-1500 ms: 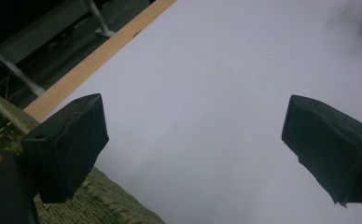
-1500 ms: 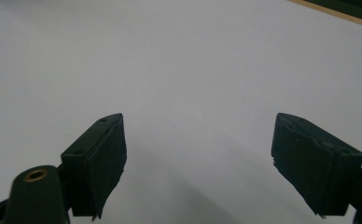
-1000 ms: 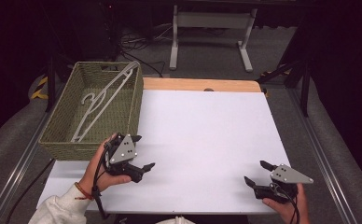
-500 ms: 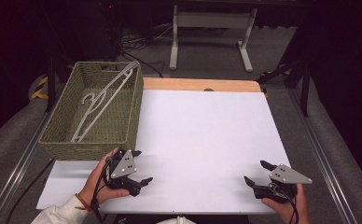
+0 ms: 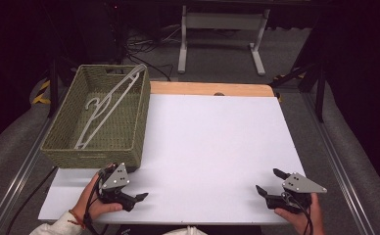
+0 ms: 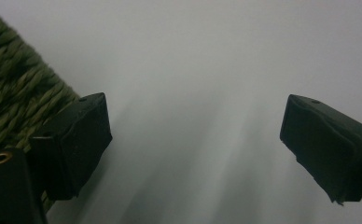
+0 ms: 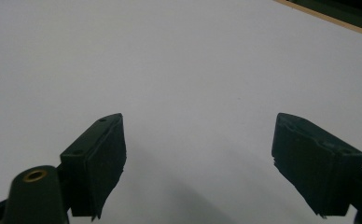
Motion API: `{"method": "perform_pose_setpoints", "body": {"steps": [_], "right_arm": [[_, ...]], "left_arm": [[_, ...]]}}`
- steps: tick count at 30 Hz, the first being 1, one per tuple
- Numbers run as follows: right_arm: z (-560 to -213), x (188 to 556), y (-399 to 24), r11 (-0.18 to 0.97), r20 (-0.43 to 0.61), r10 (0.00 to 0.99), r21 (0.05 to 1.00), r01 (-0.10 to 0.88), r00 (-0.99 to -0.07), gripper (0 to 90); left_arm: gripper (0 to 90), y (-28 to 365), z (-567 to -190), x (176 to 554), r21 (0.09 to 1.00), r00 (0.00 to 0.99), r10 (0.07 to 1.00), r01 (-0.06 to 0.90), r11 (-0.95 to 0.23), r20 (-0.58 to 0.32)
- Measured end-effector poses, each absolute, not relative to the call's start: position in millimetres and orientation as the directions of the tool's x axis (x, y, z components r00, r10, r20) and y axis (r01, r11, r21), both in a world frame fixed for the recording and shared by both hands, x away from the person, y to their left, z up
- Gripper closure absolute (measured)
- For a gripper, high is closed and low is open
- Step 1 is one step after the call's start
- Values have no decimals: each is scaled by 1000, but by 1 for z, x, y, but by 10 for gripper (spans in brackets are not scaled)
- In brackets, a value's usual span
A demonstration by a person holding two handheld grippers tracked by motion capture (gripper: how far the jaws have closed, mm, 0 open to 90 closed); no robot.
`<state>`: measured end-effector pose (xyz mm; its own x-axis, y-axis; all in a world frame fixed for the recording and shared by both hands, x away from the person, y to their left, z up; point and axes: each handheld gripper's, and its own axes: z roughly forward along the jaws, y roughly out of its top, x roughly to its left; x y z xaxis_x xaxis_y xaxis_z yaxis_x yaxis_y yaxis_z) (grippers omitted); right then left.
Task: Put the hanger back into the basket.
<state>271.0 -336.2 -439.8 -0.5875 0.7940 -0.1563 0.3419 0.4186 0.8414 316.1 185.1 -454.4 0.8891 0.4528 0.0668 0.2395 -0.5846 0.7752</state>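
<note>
High view: a white sheet (image 5: 217,147) covers most of the bench (image 5: 207,88), whose bare wooden edge shows as a strip along the top of the sheet. At the left of the frame a green woven basket (image 5: 134,132) stands on the sheet's left edge, and a white hanger (image 5: 105,110) lies in it, slanting from the upper right corner down toward the lower left. The left hand-held gripper (image 5: 136,197) sits at the lower left, just below the basket's near corner, held in a hand (image 5: 92,200) that enters from the bottom edge; its jaws point right and stand apart with nothing between them. The right hand-held gripper (image 5: 269,182) is at the lower right, well apart from the left one, jaws spread and pointing left, also empty. Beyond the bench, at the top of the frame, the room is dark: a grey floor, a white frame stand (image 5: 222,29) with two legs, and loose cables (image 5: 149,46) on the floor at upper centre left. Grey rails run down both sides of the bench.

Left gripper view: the two black jaws rise from the lower corners, wide apart, over blurred white sheet (image 6: 202,93). The basket's weave (image 6: 16,98) fills the left edge, just beside the left-hand jaw.

Right gripper view: both jaws stand wide apart above plain white sheet (image 7: 179,70). The bench's wooden edge (image 7: 328,17) crosses the upper right corner.
</note>
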Motion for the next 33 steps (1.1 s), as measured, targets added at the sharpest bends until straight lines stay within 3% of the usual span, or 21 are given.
{"method": "perform_pose_setpoints", "body": {"steps": [12,33], "right_arm": [[-440,270,-334,430,-165,787,838,336,-595,180],[-440,267,-331,451,-181,771,832,324,-610,178]], "left_arm": [[98,201,-465,312,760,867,498,331,-559,-11],[98,200,-463,311,768,880,475,304,-564,1]]}}
